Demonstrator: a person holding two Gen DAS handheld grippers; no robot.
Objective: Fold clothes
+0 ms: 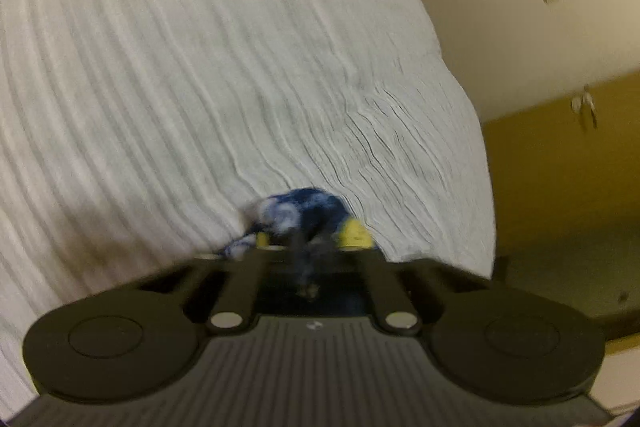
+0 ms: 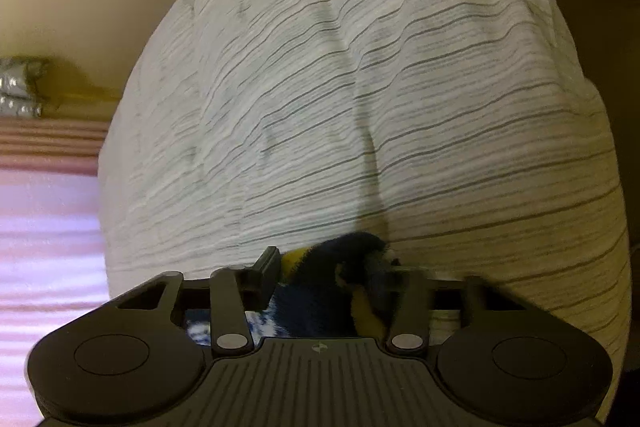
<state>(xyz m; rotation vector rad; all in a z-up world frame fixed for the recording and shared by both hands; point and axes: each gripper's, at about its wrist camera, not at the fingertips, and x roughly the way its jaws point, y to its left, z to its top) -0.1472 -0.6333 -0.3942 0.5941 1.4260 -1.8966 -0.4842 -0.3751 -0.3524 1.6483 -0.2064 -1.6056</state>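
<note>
A blue and white patterned garment [image 1: 298,213] is bunched between the yellow fingertips [image 1: 354,233] of my left gripper [image 1: 308,239], which is shut on it. The view is blurred. In the right wrist view the same dark blue cloth [image 2: 320,291] is bunched between the fingers of my right gripper [image 2: 332,267], which is shut on it; yellow pads [image 2: 294,261] show beside the cloth. Both grippers hold the cloth low over a white bedcover with thin grey stripes [image 1: 200,67] [image 2: 360,87]. The rest of the garment is hidden under the grippers.
The striped bedcover's edge [image 1: 476,155] drops off at the right in the left wrist view, with a beige wall [image 1: 520,7] and yellow-brown panel [image 1: 560,167] beyond. In the right wrist view pink striped fabric [image 2: 48,207] lies left of the cover, below a beige wall.
</note>
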